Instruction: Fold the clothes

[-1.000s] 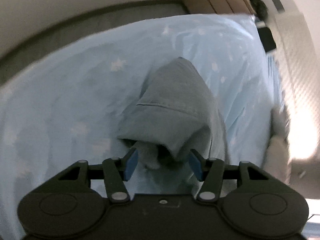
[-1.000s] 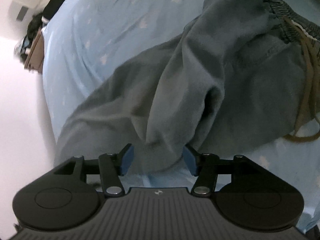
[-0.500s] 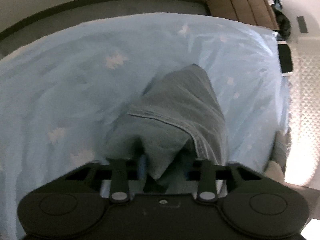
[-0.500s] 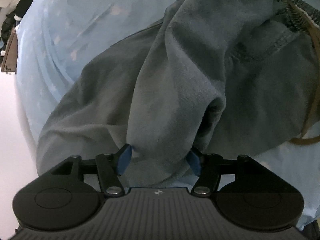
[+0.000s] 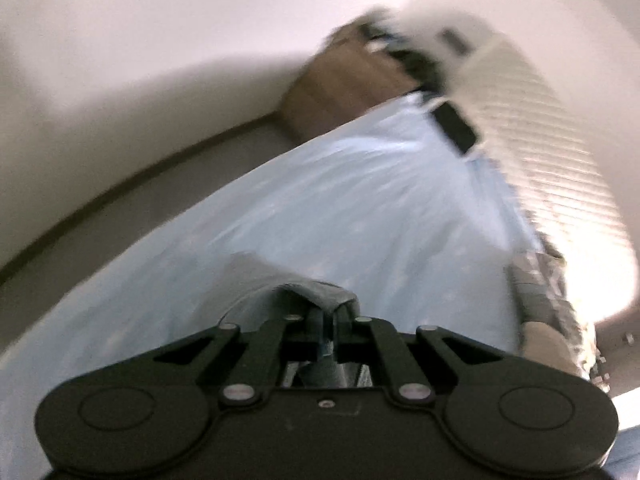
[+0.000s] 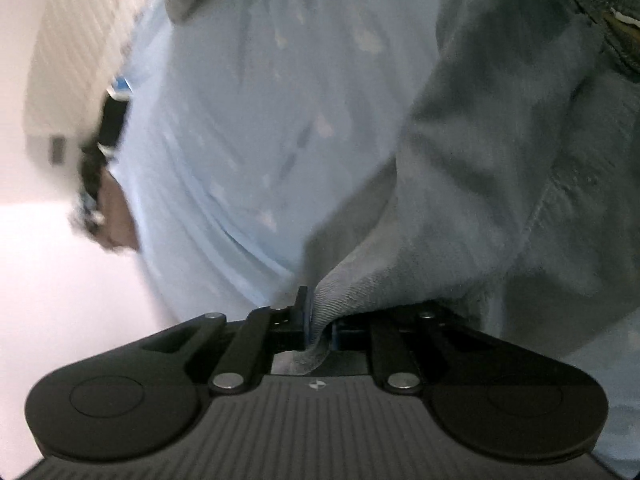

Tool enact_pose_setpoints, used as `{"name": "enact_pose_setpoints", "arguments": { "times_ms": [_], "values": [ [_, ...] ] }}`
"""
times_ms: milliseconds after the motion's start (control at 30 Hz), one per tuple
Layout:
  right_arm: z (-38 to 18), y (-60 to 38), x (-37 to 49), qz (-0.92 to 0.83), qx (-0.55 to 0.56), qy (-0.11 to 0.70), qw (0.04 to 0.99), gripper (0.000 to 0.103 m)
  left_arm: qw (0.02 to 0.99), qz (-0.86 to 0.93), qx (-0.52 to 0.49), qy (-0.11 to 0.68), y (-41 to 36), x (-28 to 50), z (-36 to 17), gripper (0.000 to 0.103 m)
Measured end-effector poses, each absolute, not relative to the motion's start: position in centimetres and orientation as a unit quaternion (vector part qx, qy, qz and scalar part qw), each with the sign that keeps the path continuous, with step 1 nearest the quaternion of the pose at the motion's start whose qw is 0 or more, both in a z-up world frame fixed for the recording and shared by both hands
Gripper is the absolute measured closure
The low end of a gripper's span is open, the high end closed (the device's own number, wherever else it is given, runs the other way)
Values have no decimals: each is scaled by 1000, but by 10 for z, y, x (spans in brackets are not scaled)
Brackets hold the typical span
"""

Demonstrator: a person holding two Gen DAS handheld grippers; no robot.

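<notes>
A pair of grey-blue sweatpants [image 6: 520, 168] lies on a light blue bedsheet with white stars [image 6: 260, 128]. My right gripper [image 6: 320, 328] is shut on a fold of the pants' cloth, which stretches up and to the right toward the elastic waistband [image 6: 616, 32] with its brown drawstring. My left gripper [image 5: 329, 332] is shut on another grey edge of the sweatpants [image 5: 316, 292], bunched just ahead of the fingers, lifted above the bedsheet [image 5: 360, 216]. Both views are blurred.
A brown cardboard box [image 5: 344, 80] stands past the bed's far end by a white wall. A black flat object [image 5: 456, 128] lies at the sheet's far corner. A white ribbed surface [image 5: 552, 152] runs along the right. A grey patterned cloth [image 5: 548, 296] lies right.
Both grippers have closed on the sweatpants cloth and lifted it. The left view has tilted up toward the wall; the right view has swung so more bedsheet shows.
</notes>
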State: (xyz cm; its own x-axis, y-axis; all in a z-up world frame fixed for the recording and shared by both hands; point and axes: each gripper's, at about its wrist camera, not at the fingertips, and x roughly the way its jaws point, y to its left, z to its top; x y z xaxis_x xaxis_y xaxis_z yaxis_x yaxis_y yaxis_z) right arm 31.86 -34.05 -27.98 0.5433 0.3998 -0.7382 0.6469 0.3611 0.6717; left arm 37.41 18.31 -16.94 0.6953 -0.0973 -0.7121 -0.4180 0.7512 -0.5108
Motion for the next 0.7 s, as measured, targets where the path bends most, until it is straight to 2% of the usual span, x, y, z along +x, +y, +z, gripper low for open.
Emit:
{"name": "enact_pose_setpoints", "arguments": {
  "times_ms": [167, 367, 433, 500, 600, 700],
  "values": [
    [-287, -368, 328, -106, 591, 434, 672, 94, 872, 41, -301, 383, 152, 441, -170, 100],
    [-296, -366, 336, -107, 591, 453, 659, 91, 843, 21, -276, 461, 135, 479, -223, 96],
    [-296, -364, 336, -101, 586, 463, 658, 89, 830, 24, -281, 481, 135, 476, -234, 88],
    [-296, -364, 335, -93, 579, 474, 657, 89, 821, 33, -291, 491, 139, 469, -238, 64],
    [-296, -362, 338, -86, 569, 487, 657, 88, 816, 48, -317, 482, 151, 441, -234, 55],
    [-293, -359, 340, -82, 554, 500, 661, 86, 798, 73, -355, 482, 169, 408, -236, 52]
  ]
}}
